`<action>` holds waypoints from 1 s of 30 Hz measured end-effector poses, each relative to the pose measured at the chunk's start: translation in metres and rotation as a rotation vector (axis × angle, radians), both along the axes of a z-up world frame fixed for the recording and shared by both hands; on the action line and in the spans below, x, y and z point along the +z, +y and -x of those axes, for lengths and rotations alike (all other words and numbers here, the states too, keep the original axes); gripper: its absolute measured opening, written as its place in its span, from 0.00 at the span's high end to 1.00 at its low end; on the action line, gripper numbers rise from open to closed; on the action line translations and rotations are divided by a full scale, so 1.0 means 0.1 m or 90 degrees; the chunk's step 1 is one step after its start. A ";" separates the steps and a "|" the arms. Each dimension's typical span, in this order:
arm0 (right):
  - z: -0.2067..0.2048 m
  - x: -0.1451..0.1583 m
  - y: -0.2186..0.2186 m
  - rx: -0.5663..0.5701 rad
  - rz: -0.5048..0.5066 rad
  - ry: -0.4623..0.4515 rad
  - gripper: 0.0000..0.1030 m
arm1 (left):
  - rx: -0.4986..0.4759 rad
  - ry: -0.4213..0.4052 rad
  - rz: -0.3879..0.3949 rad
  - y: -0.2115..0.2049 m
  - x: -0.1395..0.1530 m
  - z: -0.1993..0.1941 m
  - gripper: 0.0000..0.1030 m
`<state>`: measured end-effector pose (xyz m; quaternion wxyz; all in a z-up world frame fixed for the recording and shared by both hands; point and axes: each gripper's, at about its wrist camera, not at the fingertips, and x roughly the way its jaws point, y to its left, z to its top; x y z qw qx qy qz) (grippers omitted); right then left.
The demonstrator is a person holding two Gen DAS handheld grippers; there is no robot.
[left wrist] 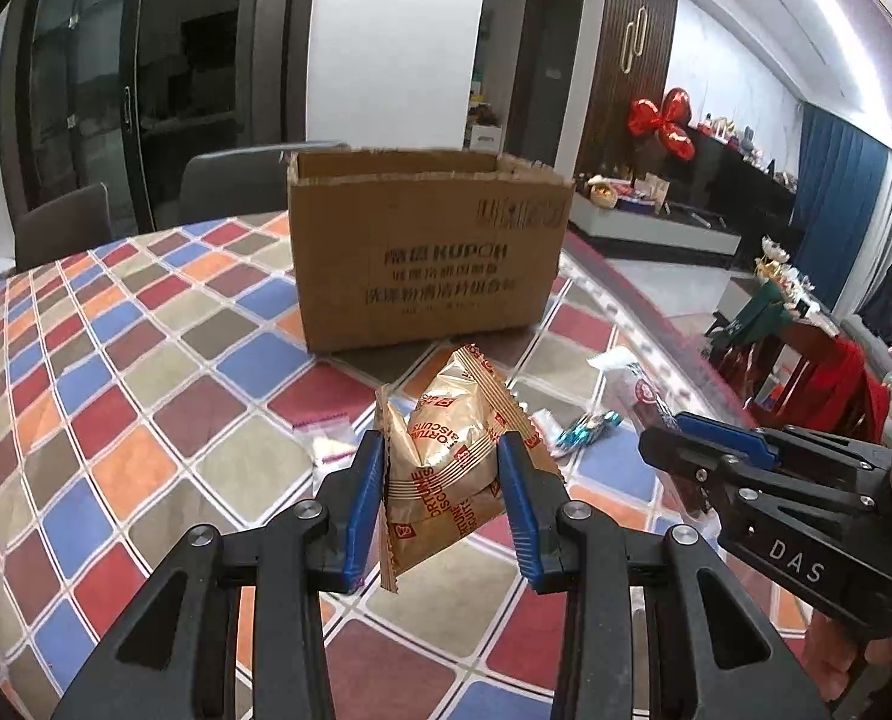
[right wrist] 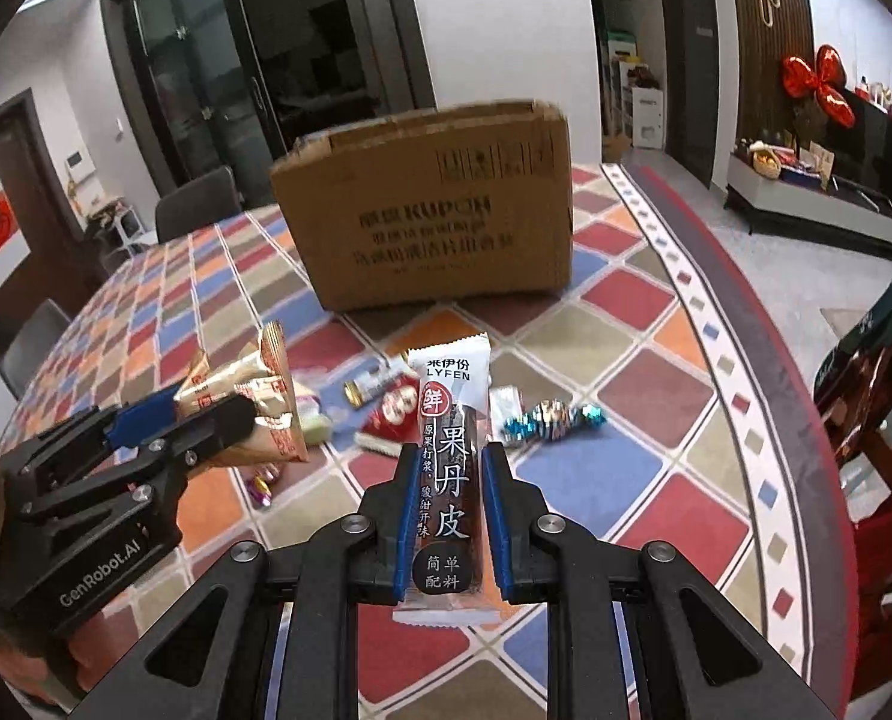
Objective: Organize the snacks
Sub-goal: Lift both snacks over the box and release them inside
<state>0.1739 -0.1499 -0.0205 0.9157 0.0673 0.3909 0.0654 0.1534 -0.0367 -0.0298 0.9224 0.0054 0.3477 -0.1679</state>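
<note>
Gripping gold biscuit packet (left wrist: 446,468) in left gripper (left wrist: 443,450), fruit-leather bar (right wrist: 449,480) in right gripper (right wrist: 449,462); cardboard box (right wrist: 440,210) standing far, loose candies (right wrist: 551,417) lying between.

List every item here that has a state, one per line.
Left gripper: shut on gold biscuit packet, lifted off the table.
Right gripper: shut on dark fruit-leather bar, upright.
Cardboard box: open-topped, standing on the tablecloth.
Blue-wrapped candy: lying loose.

Both wrist views look obliquely down toward the cardboard box (left wrist: 428,252) from near the table (left wrist: 146,372); each catches the other gripper beside it.
</note>
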 end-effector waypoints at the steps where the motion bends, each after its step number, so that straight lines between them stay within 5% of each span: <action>1: 0.01 0.06 -0.01 0.000 -0.002 -0.009 0.79 | 0.001 -0.005 0.000 0.00 0.04 0.00 0.64; 15: -0.12 0.77 -0.08 0.010 -0.035 -0.111 0.79 | -0.002 -0.124 0.004 -0.01 0.79 -0.08 0.64; 30: -0.66 1.27 -0.10 0.030 -0.023 -0.146 0.79 | 0.003 -0.165 -0.012 -0.03 1.23 -0.65 0.64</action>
